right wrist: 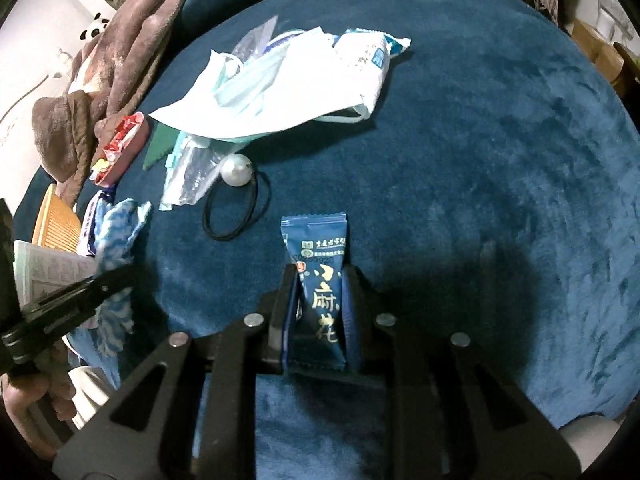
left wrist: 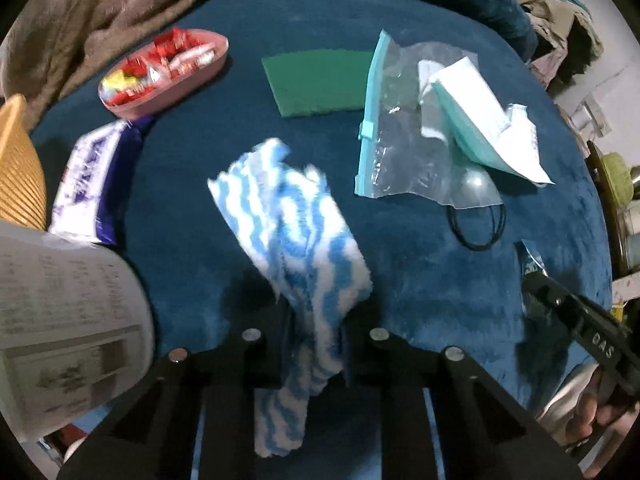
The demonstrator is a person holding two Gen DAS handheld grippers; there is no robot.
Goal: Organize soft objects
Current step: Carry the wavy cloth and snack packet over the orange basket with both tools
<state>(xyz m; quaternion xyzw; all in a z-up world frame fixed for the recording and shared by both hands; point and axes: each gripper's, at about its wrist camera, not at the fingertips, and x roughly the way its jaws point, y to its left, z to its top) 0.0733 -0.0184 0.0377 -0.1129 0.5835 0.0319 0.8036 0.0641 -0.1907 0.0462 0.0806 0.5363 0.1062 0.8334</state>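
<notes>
Pinching blue-white cloth (left wrist: 304, 248) in left gripper (left wrist: 314, 320) jaws, long axis running toward upper left of frame; right gripper (right wrist: 320, 300) clamping snack packet (right wrist: 320, 280).

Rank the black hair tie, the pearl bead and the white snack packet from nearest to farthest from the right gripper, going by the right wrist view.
Measured from the right gripper, which is shut on a blue snack packet:
1. Black hair tie: just up and left of the fingertips, on the blue blanket.
2. Pearl bead: at the tie's far end, touching the zip bag.
3. White snack packet: farthest, top centre, beside the face masks.
</notes>
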